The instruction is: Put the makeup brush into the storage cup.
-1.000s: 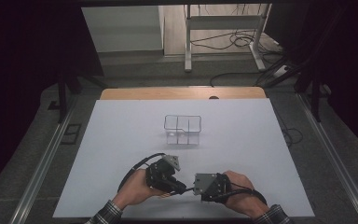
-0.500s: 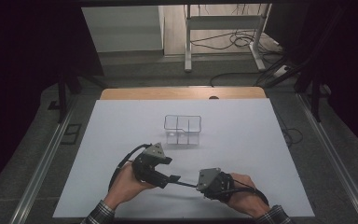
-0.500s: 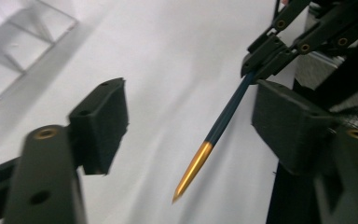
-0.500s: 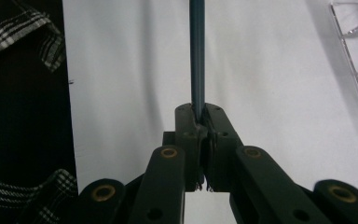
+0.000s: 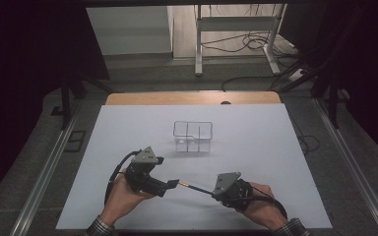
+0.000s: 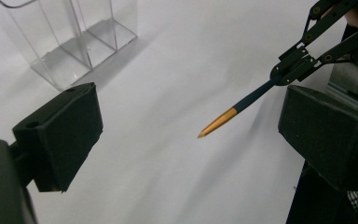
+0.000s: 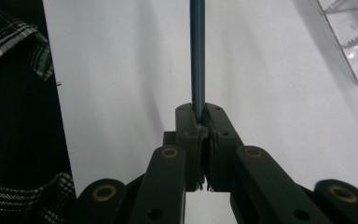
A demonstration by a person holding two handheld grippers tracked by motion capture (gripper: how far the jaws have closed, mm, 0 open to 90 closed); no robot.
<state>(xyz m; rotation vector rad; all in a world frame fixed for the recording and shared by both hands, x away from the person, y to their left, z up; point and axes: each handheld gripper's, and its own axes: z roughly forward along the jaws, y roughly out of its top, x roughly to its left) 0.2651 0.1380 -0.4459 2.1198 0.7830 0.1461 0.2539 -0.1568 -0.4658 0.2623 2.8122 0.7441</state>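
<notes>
I held the pen (image 5: pixel 193 187) clamped in the right tongs (image 5: pixel 215 192), its gold tip pointing toward the left tongs (image 5: pixel 170 185), whose jaws had just been opening with nothing between them, evidently completing a handover.

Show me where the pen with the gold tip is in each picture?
High view: pen low centre, between both grippers.
Left gripper view: right of centre, gold tip pointing down-left.
Right gripper view: straight up from the shut jaws, top centre.
Shared landmark: clear box.
</notes>
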